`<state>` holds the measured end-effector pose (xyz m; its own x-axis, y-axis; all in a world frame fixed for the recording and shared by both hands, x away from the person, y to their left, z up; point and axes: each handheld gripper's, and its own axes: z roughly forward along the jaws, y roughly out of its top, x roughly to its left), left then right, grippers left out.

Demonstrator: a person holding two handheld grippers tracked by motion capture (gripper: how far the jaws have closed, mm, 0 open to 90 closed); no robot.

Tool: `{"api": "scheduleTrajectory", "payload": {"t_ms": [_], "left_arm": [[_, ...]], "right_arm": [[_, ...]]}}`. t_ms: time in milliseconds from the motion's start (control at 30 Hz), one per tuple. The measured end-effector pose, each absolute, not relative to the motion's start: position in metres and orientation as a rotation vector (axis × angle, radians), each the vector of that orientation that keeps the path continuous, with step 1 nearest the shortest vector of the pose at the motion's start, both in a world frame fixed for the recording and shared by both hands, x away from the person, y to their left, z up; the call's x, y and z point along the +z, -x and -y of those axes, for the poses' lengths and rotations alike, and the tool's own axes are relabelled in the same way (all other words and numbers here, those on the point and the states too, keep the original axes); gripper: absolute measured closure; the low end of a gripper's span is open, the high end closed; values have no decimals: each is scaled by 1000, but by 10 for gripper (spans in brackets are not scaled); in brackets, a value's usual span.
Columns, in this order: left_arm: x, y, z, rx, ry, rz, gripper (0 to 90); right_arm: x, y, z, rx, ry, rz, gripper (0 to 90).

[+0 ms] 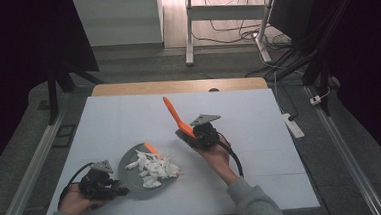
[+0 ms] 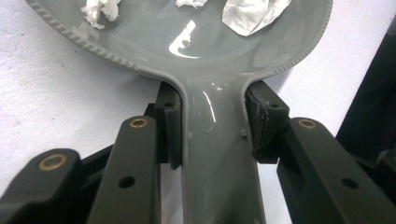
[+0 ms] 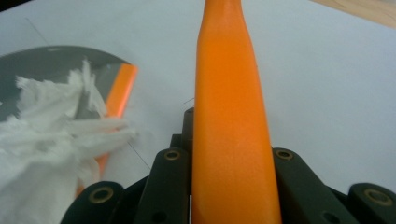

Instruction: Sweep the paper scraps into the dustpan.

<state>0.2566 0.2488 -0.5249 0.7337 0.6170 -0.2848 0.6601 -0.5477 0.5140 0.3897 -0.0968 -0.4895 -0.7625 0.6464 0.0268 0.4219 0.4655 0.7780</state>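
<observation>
Orange handle [image 1: 171,112] in right claw [image 1: 186,133], slanting up-left, away.

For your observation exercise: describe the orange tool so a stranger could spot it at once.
On the white table, find the grey dustpan of torn paper. Right of it, the right gripper is shut on the orange tool, the one long bright thing raised off the table.
</observation>
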Motion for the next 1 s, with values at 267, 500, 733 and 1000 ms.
{"api": "scheduleTrajectory", "payload": {"t_ms": [267, 500, 733, 1000], "left_arm": [[-524, -255, -248, -89, -2328, -961, 611], [-523, -254, -245, -81, -2334, -958, 611], [-522, -252, -243, -68, -2343, -947, 611], [-522, -252, -243, -69, -2344, -946, 611]], "right_arm": [[-501, -378, 117, 1170, -1006, -2423, 772], [-508, -375, 111, 1130, -1008, -2443, 772], [-514, -368, 95, 1123, -1007, -2481, 773], [-516, -360, 78, 1138, -963, -2512, 772]]}}
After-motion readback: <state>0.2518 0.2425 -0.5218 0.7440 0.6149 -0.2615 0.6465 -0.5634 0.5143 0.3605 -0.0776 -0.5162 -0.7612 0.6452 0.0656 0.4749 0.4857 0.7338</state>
